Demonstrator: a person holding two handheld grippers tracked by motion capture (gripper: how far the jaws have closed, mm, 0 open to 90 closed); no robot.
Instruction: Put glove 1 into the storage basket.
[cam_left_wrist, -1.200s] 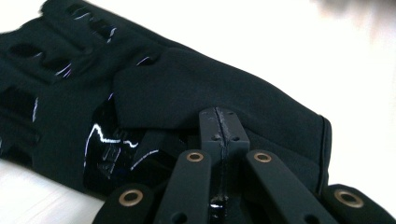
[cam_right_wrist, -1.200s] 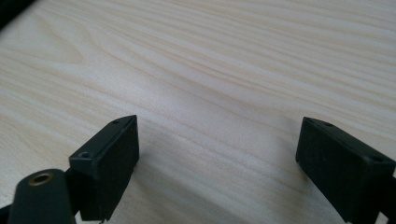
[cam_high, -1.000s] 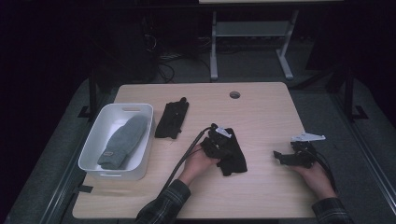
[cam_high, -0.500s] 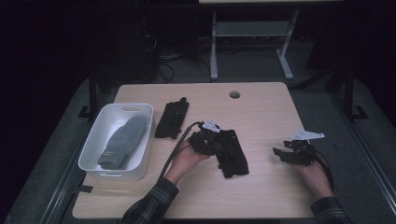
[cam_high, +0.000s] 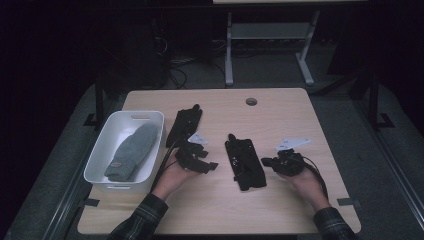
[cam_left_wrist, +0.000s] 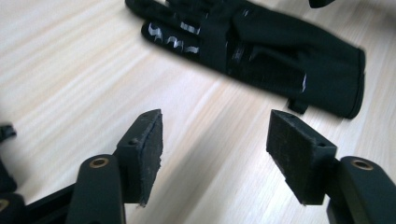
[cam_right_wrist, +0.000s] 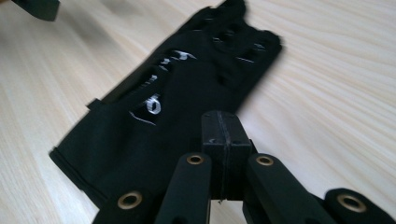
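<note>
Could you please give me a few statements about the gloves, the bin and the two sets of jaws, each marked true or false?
1. A black glove lies flat on the table between the two hands. True.
2. The left gripper is clamped on that glove. False: its jaws stand apart over bare wood, having just been opening.
3. The right gripper has its jaws pressed together with nothing between them. True.
4. The white bin holds a black glove. False: it holds a grey mitten.
5. A second black glove lies beside the bin. True.
</note>
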